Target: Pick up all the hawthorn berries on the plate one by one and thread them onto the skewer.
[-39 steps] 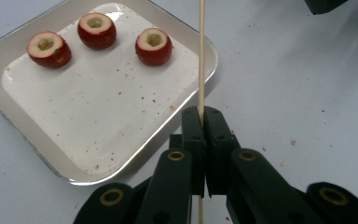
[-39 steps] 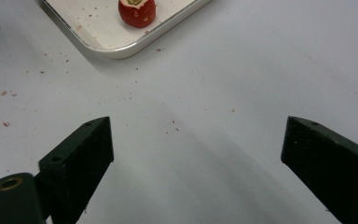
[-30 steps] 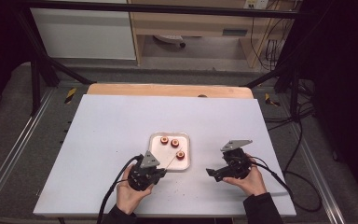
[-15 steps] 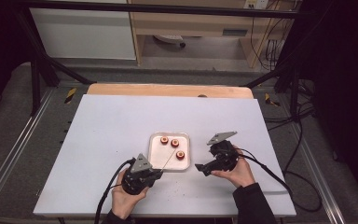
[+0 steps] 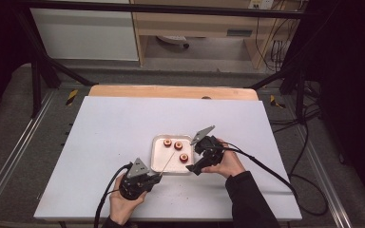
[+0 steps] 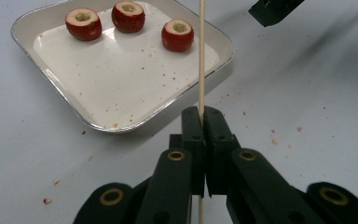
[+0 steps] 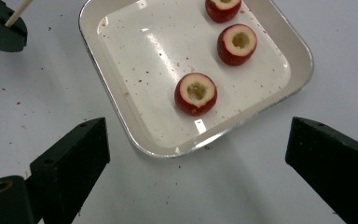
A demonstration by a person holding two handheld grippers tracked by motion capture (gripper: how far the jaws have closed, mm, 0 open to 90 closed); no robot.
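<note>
Left tongs (image 6: 204,122) tight on a wooden skewer (image 6: 201,56), beside a tray (image 6: 121,123) of three cored fruits (image 6: 177,35).

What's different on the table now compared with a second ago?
The right gripper has moved in from the right side to the tray's edge, its jaws open above the nearest cored fruit; nothing was picked up or dropped. The left gripper stays clamped on the wooden skewer, and the tray and three fruits lie as before.

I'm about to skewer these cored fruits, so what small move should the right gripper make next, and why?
Probably lower the open right gripper over the nearest cored fruit in the tray and close on it: the left gripper already clamps the skewer.
</note>
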